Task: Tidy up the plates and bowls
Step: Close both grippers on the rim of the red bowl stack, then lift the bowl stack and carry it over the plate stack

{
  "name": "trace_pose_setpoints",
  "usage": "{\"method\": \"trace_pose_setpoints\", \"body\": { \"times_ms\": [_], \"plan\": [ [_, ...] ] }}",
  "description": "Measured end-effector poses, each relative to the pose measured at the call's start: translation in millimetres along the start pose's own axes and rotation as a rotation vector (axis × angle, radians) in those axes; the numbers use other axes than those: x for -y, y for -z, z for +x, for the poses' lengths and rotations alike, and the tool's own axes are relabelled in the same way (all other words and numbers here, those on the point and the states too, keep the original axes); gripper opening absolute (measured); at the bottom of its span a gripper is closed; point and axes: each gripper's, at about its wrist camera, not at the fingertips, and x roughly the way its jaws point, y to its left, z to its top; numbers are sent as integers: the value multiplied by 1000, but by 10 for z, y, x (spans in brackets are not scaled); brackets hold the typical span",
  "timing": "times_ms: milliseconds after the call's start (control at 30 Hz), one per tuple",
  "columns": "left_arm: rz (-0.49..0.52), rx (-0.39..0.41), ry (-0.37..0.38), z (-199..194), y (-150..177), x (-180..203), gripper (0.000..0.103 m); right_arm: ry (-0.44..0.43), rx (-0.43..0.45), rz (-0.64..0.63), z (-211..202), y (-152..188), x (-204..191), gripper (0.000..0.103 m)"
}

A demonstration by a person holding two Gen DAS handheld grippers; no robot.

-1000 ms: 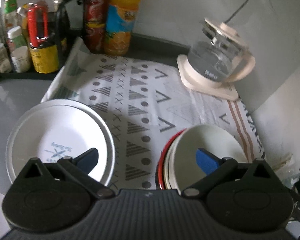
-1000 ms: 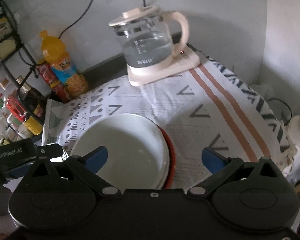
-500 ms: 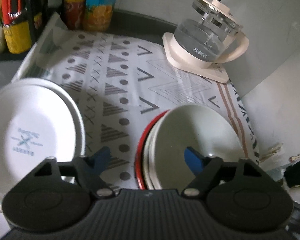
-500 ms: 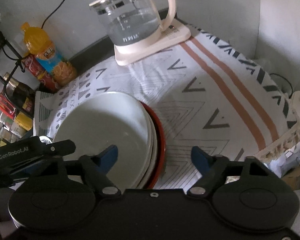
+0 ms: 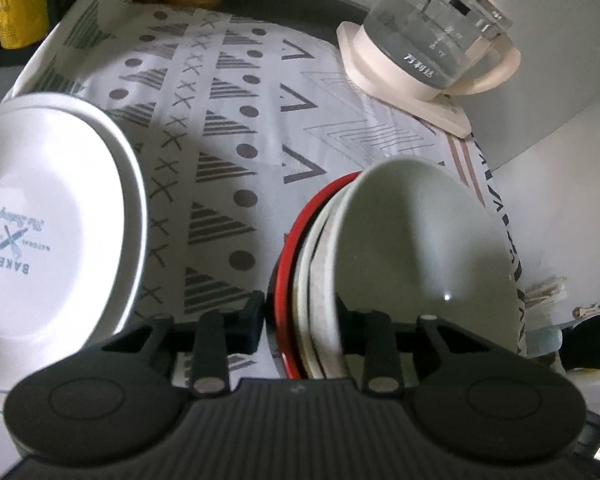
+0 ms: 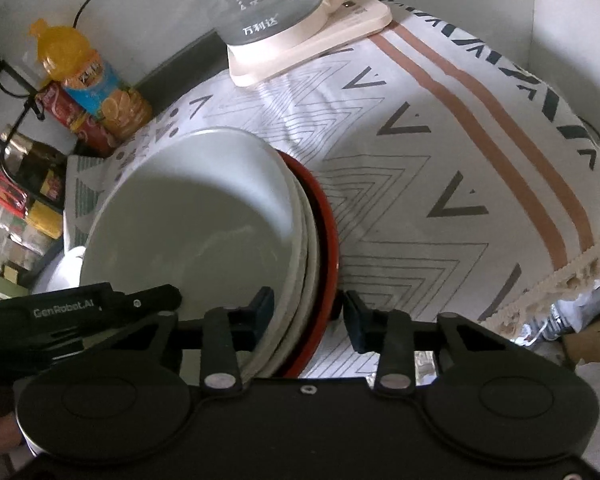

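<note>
A stack of bowls, pale grey-white ones nested in a red one (image 5: 416,248), sits on the patterned cloth (image 5: 236,128). My left gripper (image 5: 298,320) is closed on the stack's left rim, one finger outside the red bowl and one inside the top bowl. My right gripper (image 6: 306,314) is closed on the stack's (image 6: 204,224) right rim the same way. A white plate stack printed "BAKERY" (image 5: 48,220) lies to the left.
A glass kettle on a cream base (image 5: 428,48) stands at the back right, and shows in the right wrist view (image 6: 284,12). Orange juice and cola bottles (image 6: 96,88) and a rack of condiment bottles (image 6: 24,184) stand at the back left. The cloth's fringed edge (image 6: 572,268) is on the right.
Both grippers moved forward and down to the bowl stack and their jaws narrowed from wide open onto its opposite rims.
</note>
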Motion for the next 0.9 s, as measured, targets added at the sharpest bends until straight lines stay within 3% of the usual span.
{"method": "trace_pose_setpoints", "body": {
  "times_ms": [267, 433, 900],
  "plan": [
    [-17, -2, 7, 10, 4, -25, 27, 16, -10, 4, 12, -35, 14, 29],
    [-3, -10, -1, -4, 16, -3, 27, 17, 10, -11, -40, -38, -10, 29],
    [43, 109, -12, -486, -221, 40, 27, -50, 87, -63, -262, -254, -328, 29]
  ]
}}
